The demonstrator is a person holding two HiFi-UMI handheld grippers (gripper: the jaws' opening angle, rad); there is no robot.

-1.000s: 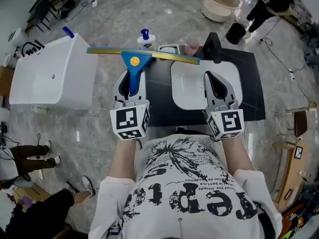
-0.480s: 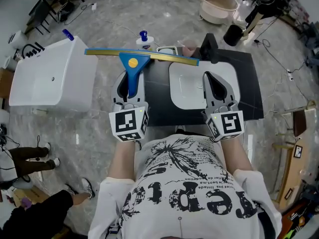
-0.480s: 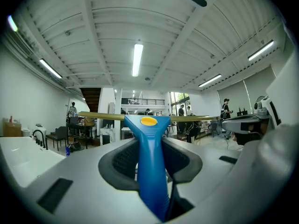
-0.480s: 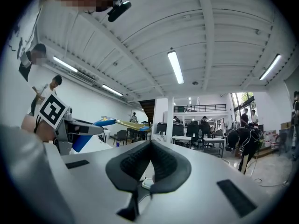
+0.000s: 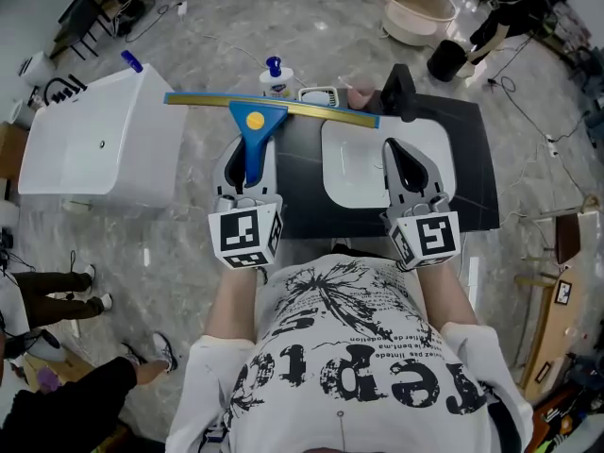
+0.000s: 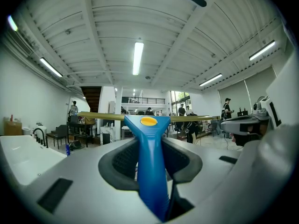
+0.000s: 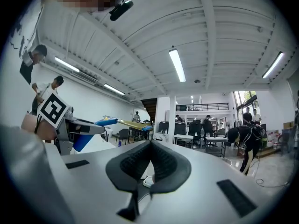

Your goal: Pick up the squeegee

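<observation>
The squeegee (image 5: 253,125) has a blue handle with a yellow dot and a long gold blade, which lies crosswise at its far end. My left gripper (image 5: 247,157) is shut on the handle and holds it level in the air, left of the sink counter. In the left gripper view the blue handle (image 6: 150,139) runs out between the black pads (image 6: 122,164) to the blade. My right gripper (image 5: 408,163) hovers over the white basin (image 5: 354,163), shut with nothing in it. The right gripper view shows my right gripper (image 7: 149,164) with its pads pressed together and the squeegee (image 7: 119,122) far to the left.
A dark countertop (image 5: 472,168) holds the basin, a black faucet (image 5: 404,91), a pink cup (image 5: 363,92) and a soap dish (image 5: 321,92). A pump bottle (image 5: 276,75) stands behind the blade. A white bathtub (image 5: 94,140) sits to the left, and a beige tub (image 5: 415,3) lies far back.
</observation>
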